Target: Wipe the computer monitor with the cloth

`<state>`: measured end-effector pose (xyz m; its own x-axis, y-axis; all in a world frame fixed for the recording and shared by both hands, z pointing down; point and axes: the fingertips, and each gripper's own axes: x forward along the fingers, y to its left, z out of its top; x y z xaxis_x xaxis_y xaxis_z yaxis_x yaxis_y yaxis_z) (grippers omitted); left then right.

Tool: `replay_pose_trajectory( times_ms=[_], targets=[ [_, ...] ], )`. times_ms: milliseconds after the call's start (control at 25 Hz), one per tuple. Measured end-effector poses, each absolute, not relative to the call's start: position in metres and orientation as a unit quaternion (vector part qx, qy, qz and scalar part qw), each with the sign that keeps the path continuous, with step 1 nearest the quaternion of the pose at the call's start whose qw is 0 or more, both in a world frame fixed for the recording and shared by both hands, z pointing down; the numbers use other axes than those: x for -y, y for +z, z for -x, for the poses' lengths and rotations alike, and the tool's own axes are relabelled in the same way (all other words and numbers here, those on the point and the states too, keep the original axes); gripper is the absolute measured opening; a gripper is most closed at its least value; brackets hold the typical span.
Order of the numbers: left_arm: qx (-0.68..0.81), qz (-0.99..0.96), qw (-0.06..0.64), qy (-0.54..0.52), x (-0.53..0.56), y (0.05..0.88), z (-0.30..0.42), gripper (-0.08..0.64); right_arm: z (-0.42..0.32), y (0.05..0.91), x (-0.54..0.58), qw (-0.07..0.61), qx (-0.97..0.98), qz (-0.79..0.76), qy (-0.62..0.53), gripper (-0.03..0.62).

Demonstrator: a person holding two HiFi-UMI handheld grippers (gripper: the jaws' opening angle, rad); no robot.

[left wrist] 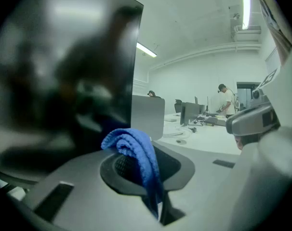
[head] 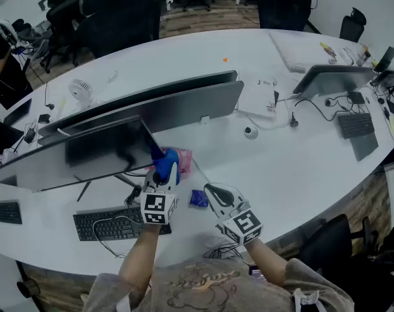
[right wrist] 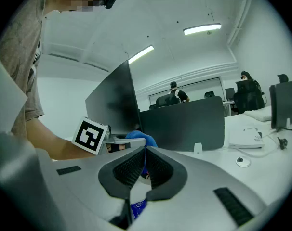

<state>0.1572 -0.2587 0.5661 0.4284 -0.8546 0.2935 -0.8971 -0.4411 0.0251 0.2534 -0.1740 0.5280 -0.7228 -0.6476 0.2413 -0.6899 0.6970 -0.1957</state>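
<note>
left gripper (head: pixel 162 171) pinches blue cloth (left wrist: pixel 132 142) | monitor (head: pixel 86 153) just up-left, nearer it | right gripper (head: pixel 214 192) pressed together, empty

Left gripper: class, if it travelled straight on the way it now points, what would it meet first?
Probably the dark screen of the nearest monitor, near its right edge; the blue cloth clamped in the left gripper would touch first. Depth is unclear: it might just clear that edge.
</note>
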Motion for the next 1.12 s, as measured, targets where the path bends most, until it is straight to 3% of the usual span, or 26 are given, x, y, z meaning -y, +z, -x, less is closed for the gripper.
replay_pose_trajectory(
  times_ms=[1120],
  targets=[
    [0.513, -0.856, -0.040, 0.046, 0.245, 0.392, -0.157, 0.048, -0.223, 0.465, 0.119, 0.038, 0.938, -0.335, 0.077, 0.021]
  ],
)
